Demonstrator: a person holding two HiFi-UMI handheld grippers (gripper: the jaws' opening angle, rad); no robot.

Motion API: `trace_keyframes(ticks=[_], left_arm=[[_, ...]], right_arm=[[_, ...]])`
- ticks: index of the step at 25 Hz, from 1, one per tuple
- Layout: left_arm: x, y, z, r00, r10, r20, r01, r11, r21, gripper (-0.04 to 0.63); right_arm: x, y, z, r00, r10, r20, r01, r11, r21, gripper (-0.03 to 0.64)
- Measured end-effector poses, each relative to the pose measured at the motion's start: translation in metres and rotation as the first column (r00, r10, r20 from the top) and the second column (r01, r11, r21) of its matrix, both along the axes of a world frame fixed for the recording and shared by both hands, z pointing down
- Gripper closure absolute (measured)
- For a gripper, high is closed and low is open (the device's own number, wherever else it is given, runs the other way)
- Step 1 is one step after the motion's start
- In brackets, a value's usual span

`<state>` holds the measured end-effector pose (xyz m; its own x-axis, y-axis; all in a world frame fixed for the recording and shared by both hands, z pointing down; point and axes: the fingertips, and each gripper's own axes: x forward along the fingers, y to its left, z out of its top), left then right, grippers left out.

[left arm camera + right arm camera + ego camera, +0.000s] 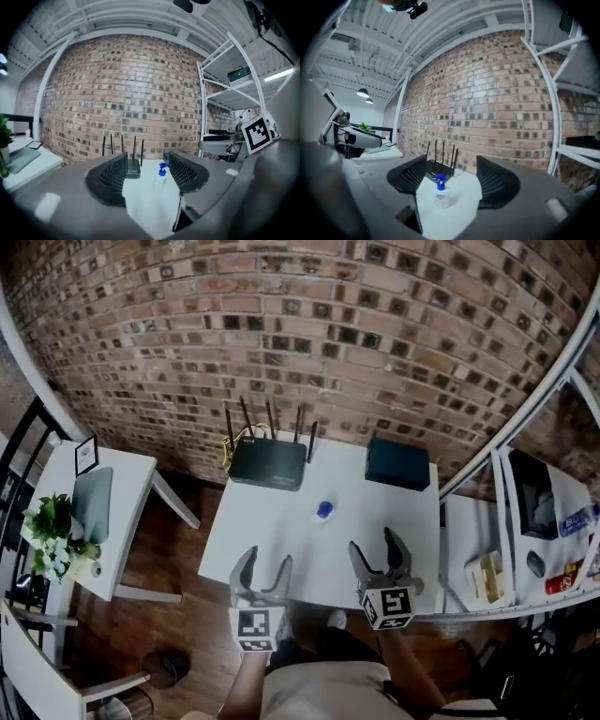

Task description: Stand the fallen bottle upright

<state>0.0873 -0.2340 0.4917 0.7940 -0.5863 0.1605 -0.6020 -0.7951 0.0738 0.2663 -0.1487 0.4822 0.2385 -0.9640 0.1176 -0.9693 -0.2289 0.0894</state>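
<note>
The spray bottle (324, 511) stands upright on its base with the blue trigger head on top. It is out on the open middle of the white bench (272, 554), and nothing touches it. I see no lean in either gripper view.

Behind it, against the brick wall (309, 324), sits a black router (268, 463) with its antennas up. To the right of the router is a dark teal box (397, 465). The bottle is well apart from both.

My right gripper (375, 547) hangs over the near edge of the bench with its jaws spread and nothing between the pads. In the right gripper view the bottle shows through the gap, but it is well ahead of the fingertips, not inside them. My left gripper (265, 561) is beside it at the same near edge. It is released too and grasps nothing. Its own view shows the bottle far off, just inside the right jaw's outline.

Off to the left is a side table with a potted plant (52, 532), and to the right a white shelf rack (539, 521) with small items. Neither matters here.

As I judge it, the job is done, since the bottle is on its base and free of both grippers. At most I need to keep clear of it so it isn't knocked over.
</note>
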Motion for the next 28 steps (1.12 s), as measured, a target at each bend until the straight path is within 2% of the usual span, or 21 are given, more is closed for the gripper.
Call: trace_keyframes(ticks=[1,5,7,10,13,15,17,22,25,28], left_arm=[[0.001,0.007,-0.009,1.000,-0.005,-0.009,0.005,1.000,0.022,0.308],[0.003,0.042,-0.031,0.998,-0.036,-0.044,0.039,0.997,0.068,0.308],[-0.002,0.067,-0.031,0.998,-0.059,-0.035,0.061,0.996,0.059,0.308],[-0.006,0.112,-0.029,0.994,-0.111,-0.016,0.111,0.993,0.029,0.308],[-0.002,0.161,-0.027,0.990,-0.138,0.018,0.137,0.990,0.014,0.311],[0.001,0.190,-0.023,0.989,-0.137,0.049,0.137,0.990,0.011,0.312],[0.004,0.208,-0.033,0.990,-0.128,0.063,0.125,0.991,0.048,0.313],[-0.004,0.221,-0.076,0.995,-0.099,0.004,0.097,0.985,0.143,0.313],[-0.020,0.227,-0.073,0.988,-0.150,-0.021,0.151,0.979,0.140,0.284],[-0.045,0.226,-0.069,0.978,-0.204,-0.039,0.208,0.968,0.139,0.281]], right_arm=[[0.001,0.013,-0.011,1.000,0.006,-0.011,-0.006,1.000,0.027,0.273],[0.008,0.056,-0.031,1.000,-0.021,-0.022,0.022,0.999,0.048,0.264],[0.006,0.078,-0.029,0.999,-0.036,-0.024,0.037,0.999,0.030,0.264],[-0.004,0.108,-0.021,0.992,-0.111,-0.058,0.111,0.994,-0.009,0.264],[-0.014,0.147,-0.002,0.989,-0.149,0.017,0.150,0.988,-0.042,0.264],[-0.022,0.176,0.020,0.985,-0.152,0.077,0.160,0.981,-0.109,0.265],[-0.029,0.192,0.015,0.985,-0.159,0.065,0.167,0.975,-0.145,0.267],[-0.031,0.204,-0.057,0.991,-0.131,-0.037,0.131,0.991,0.003,0.267],[-0.030,0.212,-0.048,0.992,-0.118,-0.038,0.118,0.993,-0.005,0.267],[-0.046,0.214,-0.041,0.990,-0.135,-0.033,0.135,0.991,-0.005,0.267]])
